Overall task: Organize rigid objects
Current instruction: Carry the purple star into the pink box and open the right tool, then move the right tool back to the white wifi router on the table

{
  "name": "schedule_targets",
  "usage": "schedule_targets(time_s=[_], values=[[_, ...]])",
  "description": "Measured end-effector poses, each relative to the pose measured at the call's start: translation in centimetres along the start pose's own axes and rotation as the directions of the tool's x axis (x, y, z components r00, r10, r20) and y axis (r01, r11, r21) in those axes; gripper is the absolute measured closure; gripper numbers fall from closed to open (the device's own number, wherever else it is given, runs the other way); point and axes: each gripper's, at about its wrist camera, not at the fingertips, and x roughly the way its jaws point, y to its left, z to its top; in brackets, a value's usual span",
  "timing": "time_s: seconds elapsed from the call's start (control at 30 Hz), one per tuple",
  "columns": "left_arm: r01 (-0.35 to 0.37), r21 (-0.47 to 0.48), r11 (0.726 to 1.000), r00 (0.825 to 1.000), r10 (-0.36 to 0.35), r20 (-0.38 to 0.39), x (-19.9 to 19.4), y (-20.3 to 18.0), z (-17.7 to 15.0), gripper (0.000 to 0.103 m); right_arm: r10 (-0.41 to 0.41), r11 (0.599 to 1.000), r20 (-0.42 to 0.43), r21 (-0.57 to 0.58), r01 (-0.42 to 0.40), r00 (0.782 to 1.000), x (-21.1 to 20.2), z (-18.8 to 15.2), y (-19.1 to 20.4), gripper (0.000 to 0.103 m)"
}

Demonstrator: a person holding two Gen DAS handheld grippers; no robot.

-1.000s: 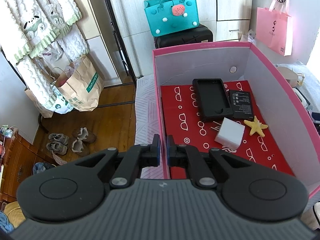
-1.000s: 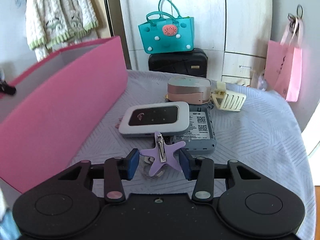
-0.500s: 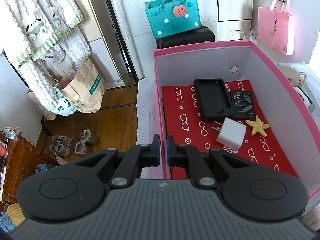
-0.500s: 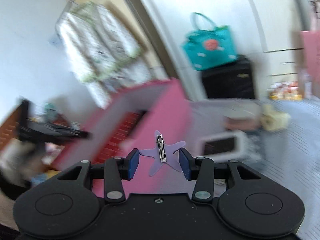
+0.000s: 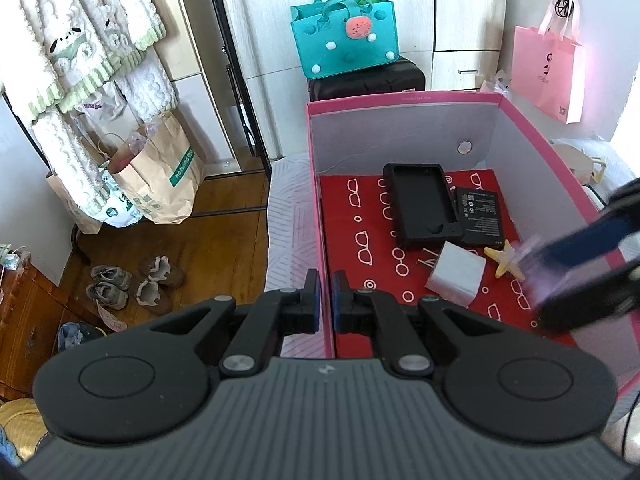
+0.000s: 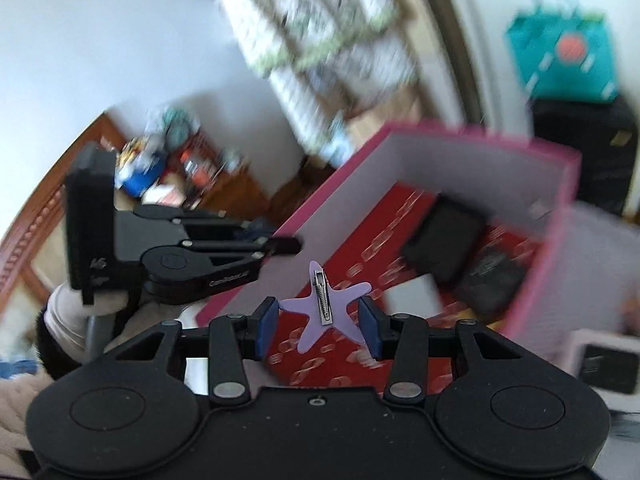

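My right gripper (image 6: 318,320) is shut on a purple star-shaped hair clip (image 6: 325,307) and holds it over the pink box (image 6: 472,136). It enters the left wrist view (image 5: 560,272) blurred, above the box's right side. My left gripper (image 5: 325,300) is shut on the box's near-left wall (image 5: 316,184). Inside, on the red lining, lie a black phone case (image 5: 424,206), a black battery (image 5: 482,216), a white cube (image 5: 456,274) and a yellow star clip (image 5: 505,258).
The box stands on a bed with a striped white cover (image 5: 286,216). A white pocket router (image 6: 604,360) lies to the right of the box. A wooden floor with shoes (image 5: 136,282) and paper bags (image 5: 160,172) lies to the left.
My right gripper has swung left with the purple star clip, from the items on the bed to above the box. My left gripper has kept its hold on the box wall.
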Motion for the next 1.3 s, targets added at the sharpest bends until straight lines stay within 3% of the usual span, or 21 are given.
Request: schedule_targets(time_s=[0.07, 0.27, 0.33, 0.37, 0.57, 0.7, 0.83, 1.03, 1.2, 1.3], values=[[0.013, -0.005, 1.0, 1.0, -0.013, -0.001, 0.0, 0.2, 0.0, 0.098, 0.022, 0.999, -0.055, 0.042, -0.02, 0.998, 1.8, 0.4, -0.6, 0.054], [0.024, -0.01, 1.0, 1.0, -0.024, 0.007, 0.1, 0.4, -0.1, 0.098, -0.041, 0.994, -0.12, 0.096, 0.052, 0.992, 5.0, 1.1, -1.6, 0.051], [0.031, -0.021, 0.999, 0.999, -0.031, 0.006, 0.1, 0.5, -0.1, 0.098, 0.027, 0.992, -0.125, 0.13, -0.01, 0.992, 5.0, 1.2, -2.0, 0.042], [0.035, -0.024, 0.999, 0.999, -0.035, 0.005, 0.1, 0.6, -0.1, 0.098, 0.046, 0.99, -0.123, 0.136, -0.029, 0.991, 4.6, 1.2, -2.3, 0.042], [0.03, -0.008, 1.0, 1.0, -0.029, 0.009, 0.2, 0.6, -0.1, 0.098, -0.024, 0.999, -0.024, 0.029, 0.025, 0.999, -0.2, -0.7, -0.6, 0.041], [0.03, -0.024, 0.999, 1.0, -0.03, 0.009, 0.3, 0.6, -0.2, 0.098, -0.095, 0.995, 0.114, -0.022, 0.099, 0.989, -5.0, -2.3, 0.2, 0.041], [0.009, -0.027, 1.0, 1.0, -0.008, 0.01, 0.3, 0.1, -0.4, 0.098, -0.197, 0.978, 0.242, -0.023, 0.208, 0.95, -9.7, -4.5, -0.2, 0.041], [-0.033, -0.041, 0.999, 0.999, 0.032, -0.021, 0.7, -0.5, -0.2, 0.098, -0.34, 0.93, 0.379, 0.001, 0.367, 0.861, -13.1, -9.3, -2.6, 0.039], [-0.049, -0.036, 0.998, 0.999, 0.048, -0.018, 0.6, -0.8, -0.2, 0.098, -0.467, 0.865, 0.358, -0.007, 0.502, 0.809, -11.6, -11.5, -5.0, 0.038], [-0.042, -0.048, 0.998, 0.999, 0.041, -0.024, 0.5, -0.6, -0.2, 0.098, -0.503, 0.837, 0.361, -0.026, 0.547, 0.785, -10.5, -11.9, -6.1, 0.038]])
